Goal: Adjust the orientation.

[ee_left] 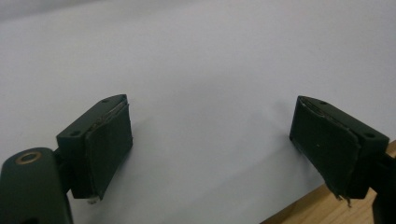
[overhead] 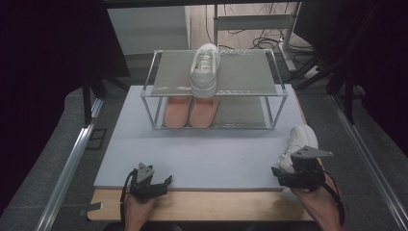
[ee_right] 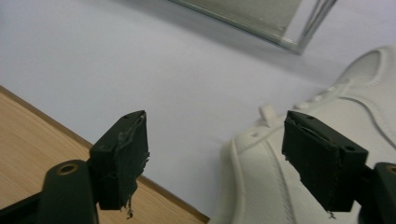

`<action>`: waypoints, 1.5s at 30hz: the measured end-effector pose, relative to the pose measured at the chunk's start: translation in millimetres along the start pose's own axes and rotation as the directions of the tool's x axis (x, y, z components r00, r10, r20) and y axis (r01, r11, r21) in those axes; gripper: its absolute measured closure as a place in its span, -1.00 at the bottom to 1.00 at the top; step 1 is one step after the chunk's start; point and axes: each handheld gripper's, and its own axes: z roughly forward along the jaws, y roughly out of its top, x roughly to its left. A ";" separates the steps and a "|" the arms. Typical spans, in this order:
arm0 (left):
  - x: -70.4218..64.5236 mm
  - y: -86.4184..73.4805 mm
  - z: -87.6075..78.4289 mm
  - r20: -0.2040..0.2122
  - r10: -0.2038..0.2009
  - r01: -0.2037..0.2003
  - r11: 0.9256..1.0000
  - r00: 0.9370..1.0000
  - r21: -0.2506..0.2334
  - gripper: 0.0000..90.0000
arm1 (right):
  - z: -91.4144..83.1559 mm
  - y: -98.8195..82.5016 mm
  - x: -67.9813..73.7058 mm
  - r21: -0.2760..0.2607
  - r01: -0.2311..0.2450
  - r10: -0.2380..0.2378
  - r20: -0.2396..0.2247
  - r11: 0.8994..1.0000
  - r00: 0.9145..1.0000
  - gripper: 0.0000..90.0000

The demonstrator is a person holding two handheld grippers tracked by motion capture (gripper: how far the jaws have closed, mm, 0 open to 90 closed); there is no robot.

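Two grippers sit at the near edge of the white mat point(overhead: 202, 159). Right gripper point(ee_right: 224, 158): jaws spread, nothing pinched; one jaw hangs over the heel of a white sneaker point(ee_right: 327, 154), the other over bare mat. That sneaker lies at the mat's right edge, near the two-tier shoe rack point(overhead: 279, 94). Left gripper point(ee_left: 210, 144): jaws spread over bare mat. A second white sneaker point(overhead: 205, 67) stands on the rack's top shelf; a pink pair point(overhead: 190, 111) below.

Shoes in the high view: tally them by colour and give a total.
White lace-up sneakers: 2, one on the metal rack's top shelf, one on the pale mat by the right gripper
Salmon-pink shoes on the lower shelf: 2
Total: 4
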 end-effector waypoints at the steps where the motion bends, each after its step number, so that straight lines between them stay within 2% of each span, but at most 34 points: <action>1: 0.0 0.0 0.0 0.000 0.000 0.000 1.000 1.000 0.000 -0.72 | -1.5 -1.1 -1.1 0.001 -0.004 0.004 0.005 1.000 1.000 -0.54; 9: 0.0 0.0 0.0 0.000 0.000 0.000 1.000 1.000 0.000 -0.72 | -11.2 -10.5 -11.4 0.006 -0.044 0.044 0.055 0.999 0.998 -0.67; 18: 0.0 0.0 0.0 0.000 0.001 -0.001 1.000 1.000 0.000 -0.72 | -17.8 -21.9 -24.0 0.017 -0.073 0.071 0.122 0.997 0.990 -0.77; 27: 0.0 0.0 0.1 0.000 0.000 0.000 1.000 1.000 -0.001 -0.72 | -13.5 -34.4 -32.0 0.037 -0.121 0.111 0.201 0.992 0.973 -1.00; 32: 0.0 0.0 0.0 0.000 0.001 -0.001 1.000 1.000 0.000 -0.72 | -8.3 -38.9 -34.0 0.041 -0.140 0.128 0.210 0.989 0.969 -1.00; 37: 0.0 0.0 0.0 0.000 0.000 0.000 1.000 1.000 0.000 -0.72 | -4.0 -41.3 -33.6 0.027 -0.166 0.158 0.198 0.986 0.967 -1.00; 41: 0.0 0.0 0.0 0.000 0.001 -0.001 1.000 1.000 0.000 -0.72 | 2.0 -43.3 -31.0 0.052 -0.170 0.156 0.201 0.984 0.967 -1.00; 45: 0.0 0.0 0.1 0.000 0.000 0.000 1.000 1.000 0.000 -0.72 | 3.6 -45.0 -29.5 0.038 -0.173 0.161 0.216 0.984 0.963 -1.00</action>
